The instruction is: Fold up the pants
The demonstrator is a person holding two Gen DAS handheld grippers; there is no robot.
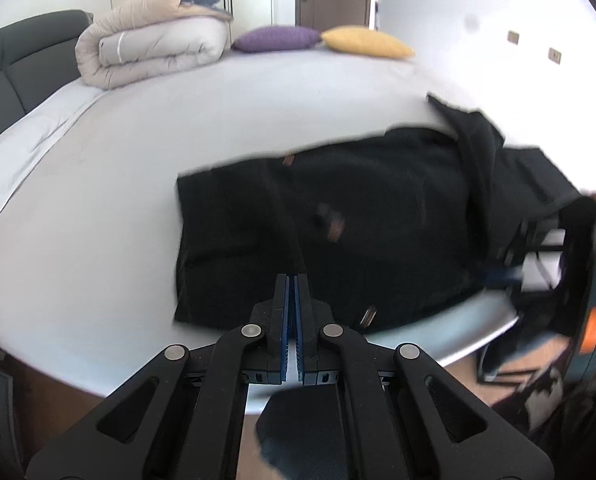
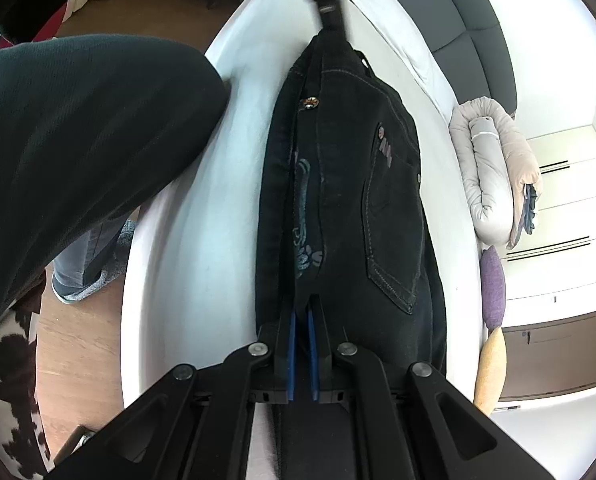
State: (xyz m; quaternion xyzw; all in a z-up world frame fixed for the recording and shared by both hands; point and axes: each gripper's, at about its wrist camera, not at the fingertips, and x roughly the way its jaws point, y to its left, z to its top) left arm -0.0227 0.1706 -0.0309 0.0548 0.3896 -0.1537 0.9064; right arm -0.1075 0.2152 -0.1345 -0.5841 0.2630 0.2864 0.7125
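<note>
Black jeans (image 1: 337, 216) lie on the white bed (image 1: 138, 168), doubled over into a rough rectangle, near the bed's front edge. Waist end with the metal button (image 2: 310, 103) and a stitched back pocket (image 2: 393, 240) shows in the right wrist view; faded print on the inner panel.

Left gripper (image 1: 292, 280): blue-padded jaws pressed together, only a hairline slit between them, tips at the near edge of the jeans. A dark strip of denim runs up from the tips, but I cannot tell whether cloth is actually pinched there. In the right wrist view it appears at the far waist end (image 2: 329, 12).

Right gripper (image 2: 302, 308): jaws nearly together, pinching a fold of the jeans at the near end; cloth sits between the blue pads. Left wrist view is blurred at the right gripper (image 1: 537, 256).

Person's dark sleeve (image 2: 78, 152) fills the left side of the right wrist view.

Far side of bed: rolled beige duvet (image 1: 154, 52), purple cushion (image 1: 276, 38), yellow cushion (image 1: 367, 42), grey headboard (image 1: 22, 64).
</note>
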